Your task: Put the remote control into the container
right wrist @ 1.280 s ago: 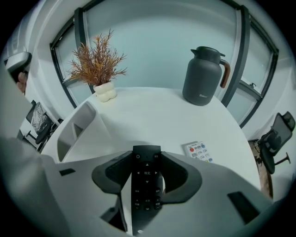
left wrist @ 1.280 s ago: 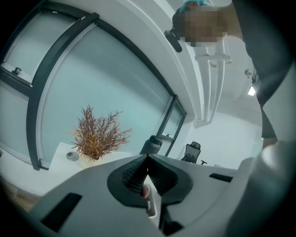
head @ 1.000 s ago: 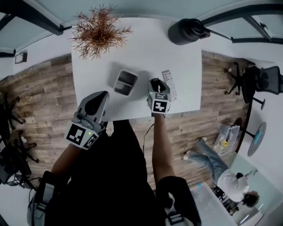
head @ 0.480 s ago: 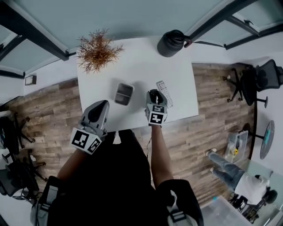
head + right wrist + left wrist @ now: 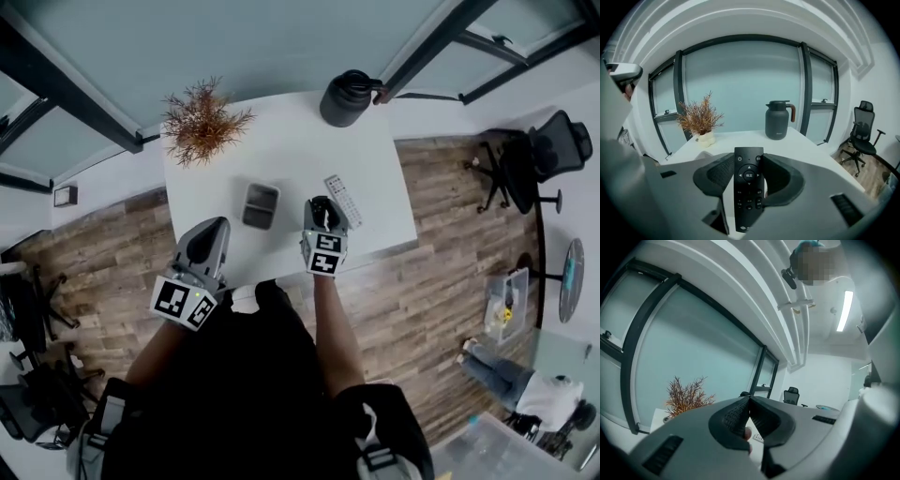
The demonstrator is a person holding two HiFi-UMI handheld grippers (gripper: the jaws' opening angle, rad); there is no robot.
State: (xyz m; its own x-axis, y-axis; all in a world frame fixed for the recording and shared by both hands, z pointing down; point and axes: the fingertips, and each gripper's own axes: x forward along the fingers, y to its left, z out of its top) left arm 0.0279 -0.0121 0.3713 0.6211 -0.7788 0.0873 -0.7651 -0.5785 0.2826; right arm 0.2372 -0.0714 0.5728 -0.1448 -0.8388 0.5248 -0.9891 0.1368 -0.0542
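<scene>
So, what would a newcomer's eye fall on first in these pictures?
First the slim black plastic remote control, clamped in the right gripper above the white rectangular table. Behind it stand a dried rust-brown plant at the far left corner and a dark grey lidded jug at the far right corner.

Two remotes [image 5: 343, 200], one container [image 5: 261, 205], one plant [image 5: 202, 122], one jug [image 5: 347, 97]

A white table [image 5: 300, 150] is seen; a dried plant [image 5: 202, 122] is set at its far left corner; a dark jug [image 5: 345, 98] is stood at the far right; a grey container [image 5: 261, 205] and a pale remote [image 5: 343, 200] are laid nearer the front, apart.
</scene>
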